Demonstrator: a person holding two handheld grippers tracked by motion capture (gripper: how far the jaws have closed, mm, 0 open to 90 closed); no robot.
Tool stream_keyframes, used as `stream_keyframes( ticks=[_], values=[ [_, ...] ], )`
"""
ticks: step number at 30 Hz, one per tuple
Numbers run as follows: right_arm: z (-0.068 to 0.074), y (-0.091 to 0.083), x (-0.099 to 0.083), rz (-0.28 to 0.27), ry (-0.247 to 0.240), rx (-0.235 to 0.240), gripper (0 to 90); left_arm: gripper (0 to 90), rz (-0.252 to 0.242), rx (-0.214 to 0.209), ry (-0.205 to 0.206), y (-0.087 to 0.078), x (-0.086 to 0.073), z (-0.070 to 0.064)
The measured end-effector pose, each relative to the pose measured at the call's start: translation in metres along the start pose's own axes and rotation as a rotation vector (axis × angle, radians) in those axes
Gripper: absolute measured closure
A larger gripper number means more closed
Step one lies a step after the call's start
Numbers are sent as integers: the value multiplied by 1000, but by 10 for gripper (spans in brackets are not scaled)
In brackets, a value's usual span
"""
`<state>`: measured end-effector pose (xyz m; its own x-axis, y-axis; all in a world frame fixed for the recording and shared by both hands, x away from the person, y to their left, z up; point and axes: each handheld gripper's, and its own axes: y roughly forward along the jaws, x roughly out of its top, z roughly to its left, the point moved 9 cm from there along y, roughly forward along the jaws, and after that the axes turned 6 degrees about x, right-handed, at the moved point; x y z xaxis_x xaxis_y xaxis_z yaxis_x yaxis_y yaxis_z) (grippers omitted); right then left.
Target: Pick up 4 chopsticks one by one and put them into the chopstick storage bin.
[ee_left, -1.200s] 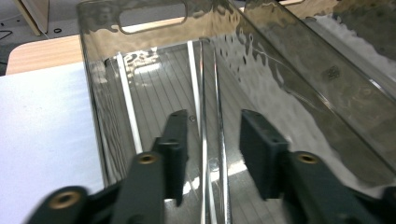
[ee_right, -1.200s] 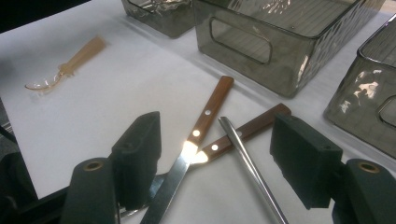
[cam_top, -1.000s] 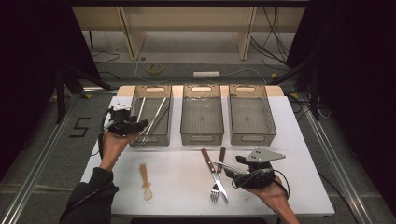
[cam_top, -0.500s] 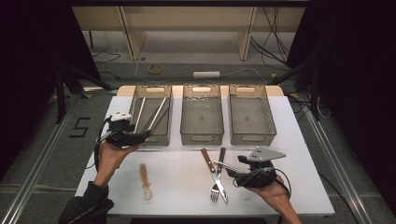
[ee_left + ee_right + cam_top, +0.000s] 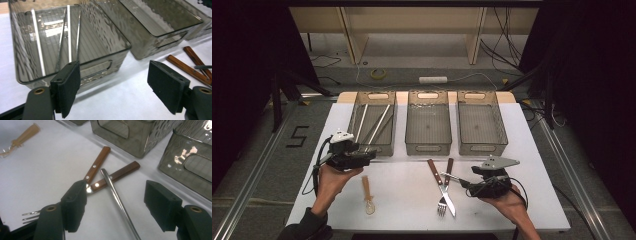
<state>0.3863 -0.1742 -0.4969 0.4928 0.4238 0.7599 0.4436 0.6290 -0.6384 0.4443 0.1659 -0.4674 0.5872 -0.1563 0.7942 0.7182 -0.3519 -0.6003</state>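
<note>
My left gripper (image 5: 362, 159) has come back from over the left bin (image 5: 373, 148) toward my side of the counter (image 5: 412, 200); a second ago it was up by the bin's near-left corner, and now it hangs just in front of the bin's near wall with its jaws spread wide and nothing between them, as the left gripper view shows plainly. The long silver chopsticks (image 5: 68, 32) lie inside that bin, leaning across its floor, so I judge that sorting step done and the left hand free for the next piece. My right gripper (image 5: 462, 183) has barely shifted over the same second: it sits low at the right of the counter, jaws also spread and empty, pointing at the crossed cutlery. In the right gripper view a slim metal chopstick (image 5: 117, 197) runs up between the open jaws, its tip lying across the wooden handles of the fork (image 5: 96, 166) and the knife (image 5: 117, 175), which lie crossed and touching just in front of the middle bin (image 5: 428, 148). I read this as the right hand lined up to close on that stray metal piece, though nothing is pinched yet. The small wooden spoon (image 5: 367, 196) lies alone on the counter near my left hand, well apart from the fork and knife, and looks like the natural next pick for the freed left gripper. The middle bin and the right bin (image 5: 481, 145) look empty, so most of the sorting is still ahead.
</note>
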Motion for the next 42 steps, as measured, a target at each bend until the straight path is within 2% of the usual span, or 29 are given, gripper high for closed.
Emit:
stream_keyframes(
  ticks=[4, 10, 17, 26, 38, 42],
  values=[
    [-3, 1, -2, 15, 2, 0, 359, 251, 1, -16, 9, -3, -4, -6],
    [-4, 1, -3, 17, 4, 2, 358, 247, 15, -15, 16, -8, -11, -12],
    [-5, 0, -3, 12, 9, 2, 355, 241, 33, -6, 19, -12, -18, -18],
    [-5, 0, -4, 12, 8, 5, 355, 229, 51, 18, -1, -15, -29, -20],
    [-4, 1, -4, 13, 5, 10, 354, 228, 78, 49, -2, -20, -41, -24],
    [-3, 1, -3, 7, 10, 11, 351, 227, 84, 48, -13, -22, -44, -25]
  ],
)
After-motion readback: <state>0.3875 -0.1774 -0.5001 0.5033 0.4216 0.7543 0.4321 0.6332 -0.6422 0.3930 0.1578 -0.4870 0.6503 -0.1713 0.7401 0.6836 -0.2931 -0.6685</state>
